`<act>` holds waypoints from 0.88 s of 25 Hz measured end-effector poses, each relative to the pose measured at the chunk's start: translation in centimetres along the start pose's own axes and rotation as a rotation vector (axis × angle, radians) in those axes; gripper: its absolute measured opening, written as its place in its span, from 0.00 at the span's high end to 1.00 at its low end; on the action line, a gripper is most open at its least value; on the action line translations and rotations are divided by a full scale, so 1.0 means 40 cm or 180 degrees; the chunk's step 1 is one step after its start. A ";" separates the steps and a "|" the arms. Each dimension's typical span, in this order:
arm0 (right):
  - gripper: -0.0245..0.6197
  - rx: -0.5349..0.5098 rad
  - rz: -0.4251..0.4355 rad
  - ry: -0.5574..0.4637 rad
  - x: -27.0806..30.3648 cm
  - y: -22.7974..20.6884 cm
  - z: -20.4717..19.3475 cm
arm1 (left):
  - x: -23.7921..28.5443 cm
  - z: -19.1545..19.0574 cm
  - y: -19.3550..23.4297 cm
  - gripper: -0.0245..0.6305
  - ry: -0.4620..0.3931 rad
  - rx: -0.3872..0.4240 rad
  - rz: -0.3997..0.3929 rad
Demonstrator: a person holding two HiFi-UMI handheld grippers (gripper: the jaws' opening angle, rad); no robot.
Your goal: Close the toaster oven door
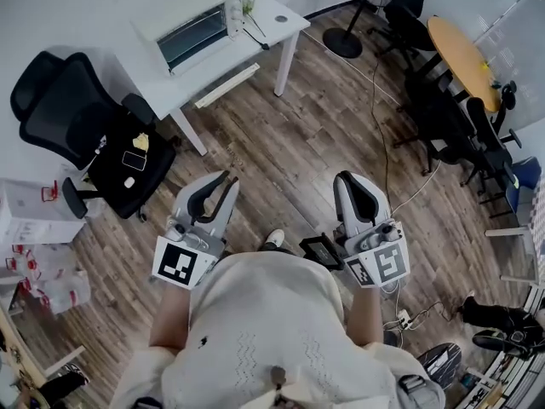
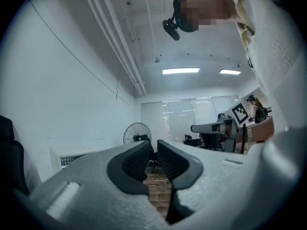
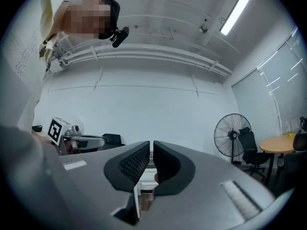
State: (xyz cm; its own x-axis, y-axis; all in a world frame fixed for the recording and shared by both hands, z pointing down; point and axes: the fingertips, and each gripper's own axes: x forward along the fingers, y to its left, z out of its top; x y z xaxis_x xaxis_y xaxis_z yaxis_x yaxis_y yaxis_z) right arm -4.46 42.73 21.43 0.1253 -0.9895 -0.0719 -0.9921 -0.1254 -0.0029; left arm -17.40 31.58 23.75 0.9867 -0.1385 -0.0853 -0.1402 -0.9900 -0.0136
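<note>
Judging from how things lie, the task is hardly begun: the toaster oven [image 1: 189, 31] is seen far off at the left, set on the white bench [image 1: 285, 20] against the far wall, and neither tool is anywhere near it. Whether its glass door is up or down cannot be told from this far away; it is taken as not yet closed, since nothing touches it. The left tool [image 1: 226, 181] and the right tool [image 1: 345, 179] are held level just in front of the body, side by side, both pointed toward the far side of the room. The left tool's jaws are parted by a narrow gap with nothing between them. The right tool's jaws are drawn nearly together, with only a thin slit left, and nothing is held there either. What is left is judged to be the whole job: the bench must be approached, and the door reached and pushed shut. Open wooden floor [image 1: 289, 143] is found between the person and the bench, so a fairly straight way is available. A black office chair [image 1: 77, 113] is parked near the bench's left end and should be skirted. A cluster of dark chairs [image 1: 443, 109] at the right lies well apart from that way. The bench's near edge and its leg [image 1: 191, 133] are to be minded on arrival.
</note>
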 end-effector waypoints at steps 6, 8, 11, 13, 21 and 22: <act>0.91 -0.0011 0.0078 0.0030 -0.012 -0.087 -0.024 | 0.058 -0.031 -0.052 0.87 0.0044 0.0035 0.0039; 0.91 0.0031 0.0071 0.0034 -0.013 -0.104 -0.032 | 0.070 -0.038 -0.059 0.87 0.0080 -0.0002 0.0045; 0.91 0.0068 0.0076 0.0055 -0.003 -0.119 -0.043 | 0.084 -0.044 -0.048 0.87 0.0107 -0.0031 0.0093; 0.91 0.0050 0.0084 0.0079 0.007 -0.123 -0.050 | 0.091 -0.049 -0.037 0.87 0.0124 -0.0059 0.0118; 0.90 -0.0065 -0.0075 0.0174 0.042 -0.157 -0.075 | 0.167 -0.088 -0.001 0.87 0.0118 -0.0099 -0.0130; 0.90 -0.0072 -0.0117 0.0181 0.048 -0.171 -0.077 | 0.188 -0.088 0.005 0.87 0.0089 -0.0135 -0.0167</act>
State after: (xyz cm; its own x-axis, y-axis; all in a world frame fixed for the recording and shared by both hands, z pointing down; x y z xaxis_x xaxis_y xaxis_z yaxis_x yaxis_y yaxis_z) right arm 2.59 41.46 24.38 0.1624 -0.9866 -0.0155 -0.9865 -0.1626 0.0180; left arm -9.71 30.26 26.60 0.9946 -0.0866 -0.0577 -0.0853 -0.9960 0.0250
